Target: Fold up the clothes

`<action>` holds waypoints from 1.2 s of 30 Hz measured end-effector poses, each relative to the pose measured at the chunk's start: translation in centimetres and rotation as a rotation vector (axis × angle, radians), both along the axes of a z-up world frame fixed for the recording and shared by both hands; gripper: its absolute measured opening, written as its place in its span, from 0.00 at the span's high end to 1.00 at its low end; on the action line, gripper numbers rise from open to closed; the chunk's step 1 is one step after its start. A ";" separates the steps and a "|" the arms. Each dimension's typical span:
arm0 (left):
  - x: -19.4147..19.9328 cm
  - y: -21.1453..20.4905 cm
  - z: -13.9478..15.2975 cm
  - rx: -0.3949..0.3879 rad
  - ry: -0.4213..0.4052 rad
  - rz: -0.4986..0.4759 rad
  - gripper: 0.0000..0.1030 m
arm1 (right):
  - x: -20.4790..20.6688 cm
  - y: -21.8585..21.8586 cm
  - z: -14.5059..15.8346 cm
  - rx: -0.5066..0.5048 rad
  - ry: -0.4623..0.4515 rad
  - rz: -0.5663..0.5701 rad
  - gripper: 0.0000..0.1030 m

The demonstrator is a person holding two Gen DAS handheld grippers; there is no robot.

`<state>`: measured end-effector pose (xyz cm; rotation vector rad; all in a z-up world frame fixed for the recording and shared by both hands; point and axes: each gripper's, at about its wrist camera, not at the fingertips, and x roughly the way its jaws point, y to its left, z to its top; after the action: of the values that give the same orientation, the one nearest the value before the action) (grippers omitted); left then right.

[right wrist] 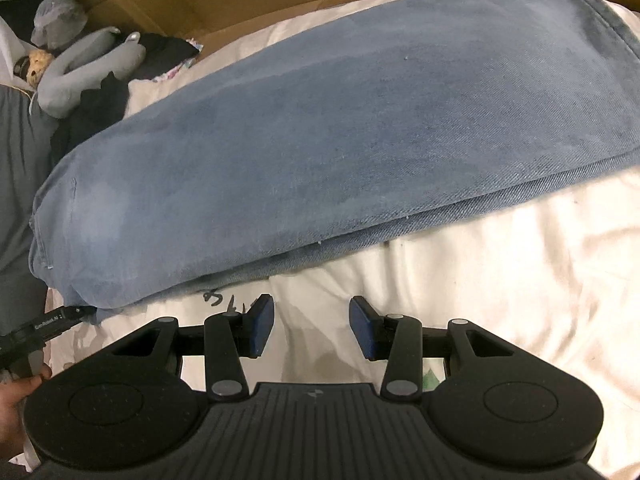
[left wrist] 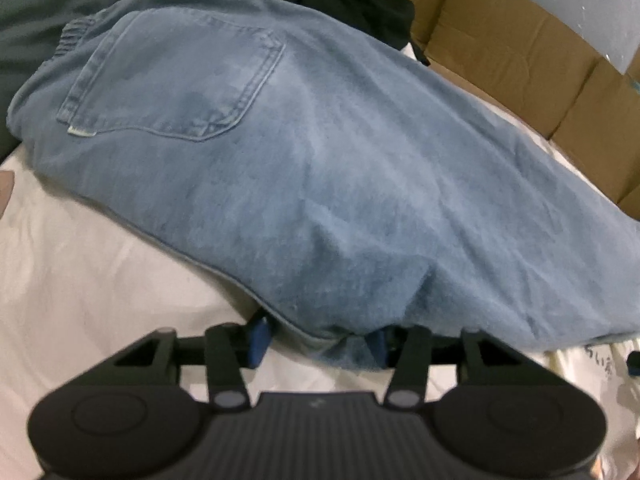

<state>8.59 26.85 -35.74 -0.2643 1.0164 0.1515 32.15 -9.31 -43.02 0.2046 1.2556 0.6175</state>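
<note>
The jeans (left wrist: 320, 168) are lying folded lengthwise on the white sheet (right wrist: 500, 280), waist and back pocket (left wrist: 172, 80) towards the left, legs running right beside the boxes (left wrist: 520, 48). The left gripper (left wrist: 320, 342) is pinching the near edge of the denim (a bunched fold is sitting between its blue pads). The right gripper (right wrist: 312, 326) is hanging spread and empty over the sheet, just short of the leg's edge. Judging by this, a crosswise fold is starting; next, the right one probably needs to grip that edge too.

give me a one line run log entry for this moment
task: fold clothes | left gripper: shut on jeans edge | right gripper: open, empty, over white sheet | jeans: folded lengthwise
</note>
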 end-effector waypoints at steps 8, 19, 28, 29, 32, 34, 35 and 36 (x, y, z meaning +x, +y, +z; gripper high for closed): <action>-1.8 1.0 1.8 -0.016 0.000 -0.007 0.84 | 1.2 -1.9 0.5 0.017 -0.017 -0.073 0.53; -2.6 1.0 1.7 -0.021 0.089 -0.087 0.83 | 1.7 -3.8 0.0 0.036 -0.013 -0.124 0.53; -3.5 1.6 5.4 -0.072 0.076 -0.147 0.55 | 1.9 -5.2 0.9 0.022 -0.036 -0.181 0.53; -3.0 1.7 5.7 -0.072 0.061 -0.142 0.54 | 1.9 -5.6 0.9 0.019 -0.040 -0.194 0.53; -1.2 1.6 5.7 -0.065 0.043 -0.142 0.51 | 2.1 -6.8 0.8 0.026 -0.046 -0.224 0.52; -0.2 1.4 5.4 -0.073 0.045 -0.142 0.53 | 2.2 -7.7 0.9 0.028 -0.060 -0.252 0.52; 0.4 1.3 5.2 -0.077 0.042 -0.142 0.53 | 2.2 -8.2 1.1 0.025 -0.074 -0.273 0.52; 0.8 1.2 4.9 -0.081 0.044 -0.141 0.53 | 2.2 -8.7 1.2 0.021 -0.087 -0.293 0.52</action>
<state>9.42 28.02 -30.80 -0.2633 1.0826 -0.0118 34.38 -18.05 -41.78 0.3683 1.1097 0.3825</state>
